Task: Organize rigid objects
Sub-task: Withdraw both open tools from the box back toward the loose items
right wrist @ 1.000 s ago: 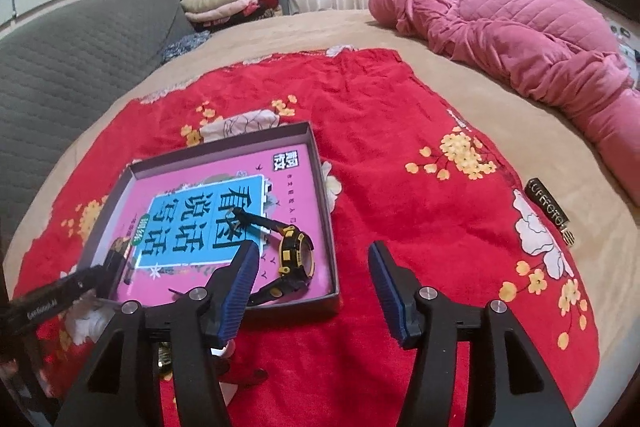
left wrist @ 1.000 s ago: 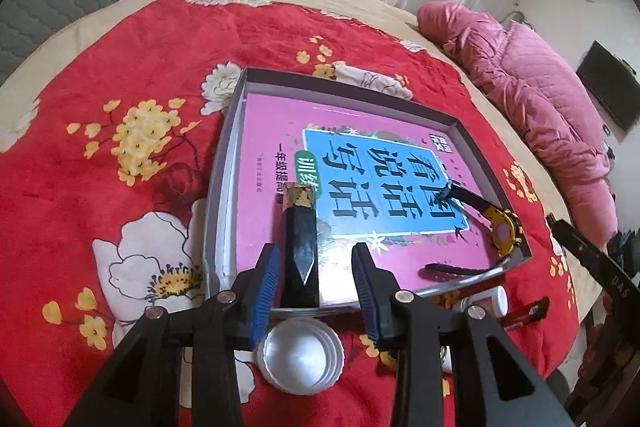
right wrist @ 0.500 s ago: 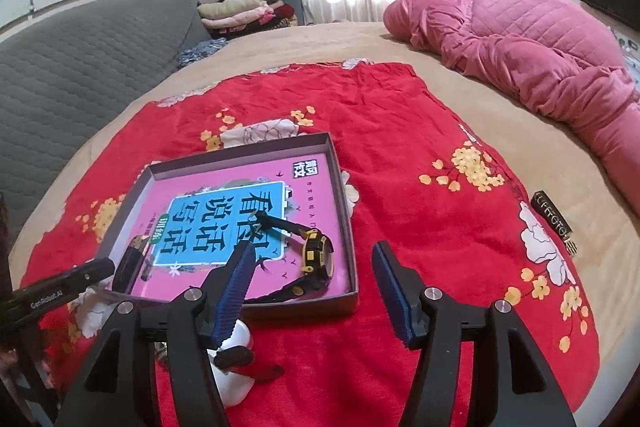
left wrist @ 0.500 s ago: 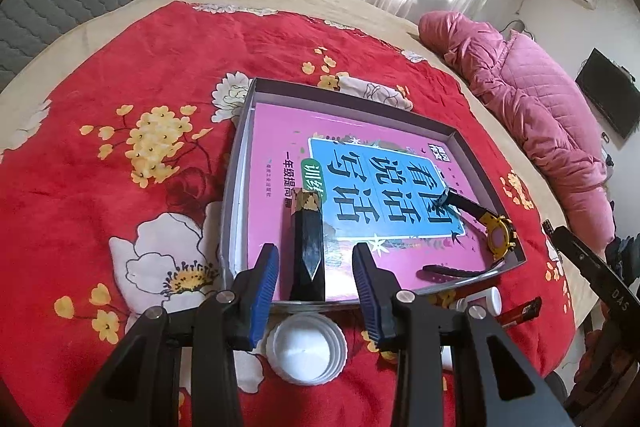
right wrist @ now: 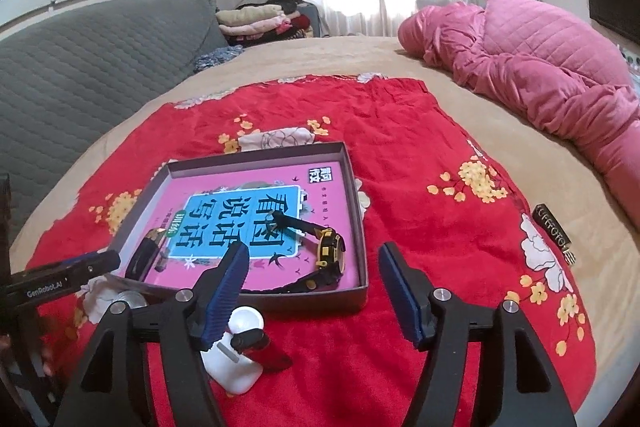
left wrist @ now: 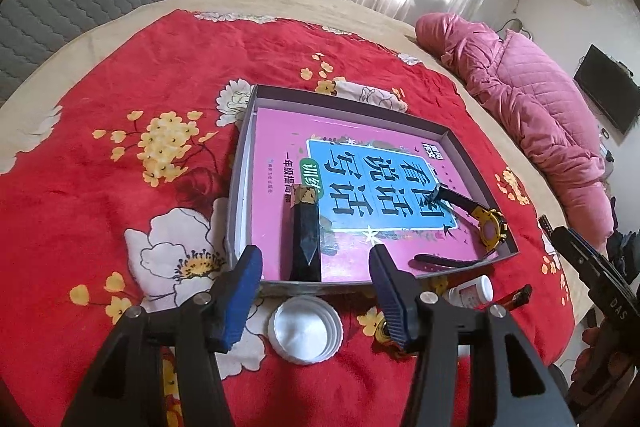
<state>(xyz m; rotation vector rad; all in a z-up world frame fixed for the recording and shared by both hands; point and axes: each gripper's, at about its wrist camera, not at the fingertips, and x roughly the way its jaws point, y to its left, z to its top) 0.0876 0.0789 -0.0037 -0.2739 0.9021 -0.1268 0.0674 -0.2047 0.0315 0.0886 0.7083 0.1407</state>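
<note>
Along the near edge of the grey box (left wrist: 460, 143), your left gripper (left wrist: 316, 291) stands with nothing between its jaws — they have just been opening, so the black faceted stick (left wrist: 306, 235) lies free on the pink book (left wrist: 280, 139), by the box's near-left corner. Its far end carries a gold-patterned cap. At the near-right corner lies the yellow-and-black watch (right wrist: 330, 253), strap curled. Your right gripper (right wrist: 314, 285), jaws also just widened and empty, hangs over the red blanket (right wrist: 400, 147), where a white bottle (right wrist: 240, 355) and white lid (left wrist: 306, 333) wait outside the box's near edge.
</note>
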